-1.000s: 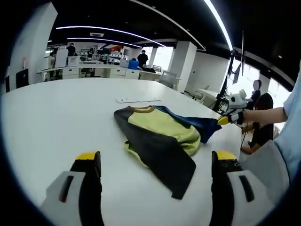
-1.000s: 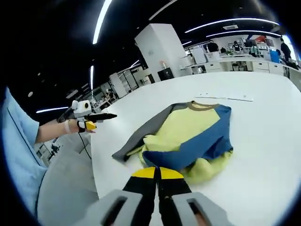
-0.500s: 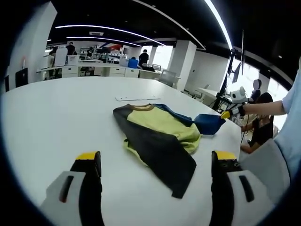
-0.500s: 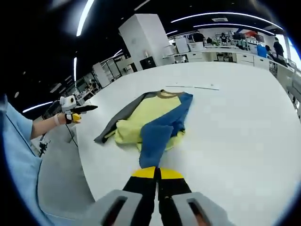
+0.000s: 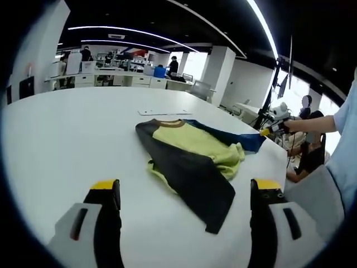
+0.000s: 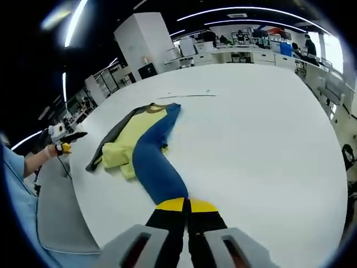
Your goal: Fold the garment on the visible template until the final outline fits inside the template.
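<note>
The right gripper [image 6: 187, 205] has its fingers closed on the blue sleeve [image 6: 153, 167] of the garment [image 5: 189, 156], stretching it across the white desk [image 6: 251, 128]. The left gripper [image 5: 184, 192] hovers with fingers wide apart and empty, the garment lying just beyond them.

Long ceiling light strips [image 5: 262, 28] and bright windows [image 5: 192, 64] wash the white tabletop [image 5: 67, 139] evenly, leaving faint shadows, while fisheye distortion bends the edges and motion blur softens the right gripper view's overhead lights.

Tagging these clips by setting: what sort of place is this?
Probably an open-plan office or lab: a large white table holding a garment, rows of desks with people behind, and ceiling strip lights.
</note>
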Available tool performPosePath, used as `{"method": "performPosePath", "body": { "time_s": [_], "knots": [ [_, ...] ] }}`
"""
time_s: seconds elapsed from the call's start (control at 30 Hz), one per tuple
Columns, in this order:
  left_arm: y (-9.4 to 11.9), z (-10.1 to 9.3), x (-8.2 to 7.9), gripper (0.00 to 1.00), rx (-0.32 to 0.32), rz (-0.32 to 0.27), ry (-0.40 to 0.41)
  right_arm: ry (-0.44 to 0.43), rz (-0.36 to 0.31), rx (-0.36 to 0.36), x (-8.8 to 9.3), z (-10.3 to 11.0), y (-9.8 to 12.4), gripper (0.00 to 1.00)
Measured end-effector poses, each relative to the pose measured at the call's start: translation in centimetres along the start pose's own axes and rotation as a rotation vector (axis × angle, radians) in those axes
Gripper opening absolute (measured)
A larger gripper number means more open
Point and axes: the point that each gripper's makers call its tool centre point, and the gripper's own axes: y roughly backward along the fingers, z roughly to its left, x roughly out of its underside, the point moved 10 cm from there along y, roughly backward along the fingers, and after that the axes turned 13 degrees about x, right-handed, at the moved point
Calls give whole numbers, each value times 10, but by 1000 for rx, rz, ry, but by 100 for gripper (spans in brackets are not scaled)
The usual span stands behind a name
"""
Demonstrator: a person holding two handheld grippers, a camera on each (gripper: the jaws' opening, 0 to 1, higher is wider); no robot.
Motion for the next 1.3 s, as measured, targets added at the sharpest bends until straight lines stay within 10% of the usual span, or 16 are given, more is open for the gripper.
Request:
{"method": "performPosePath", "body": {
  "time_s": [1.3],
  "knots": [
    [-7,15,6,93,-36,3,67,7,162,299,-34,-118,-42,0]
  ]
}}
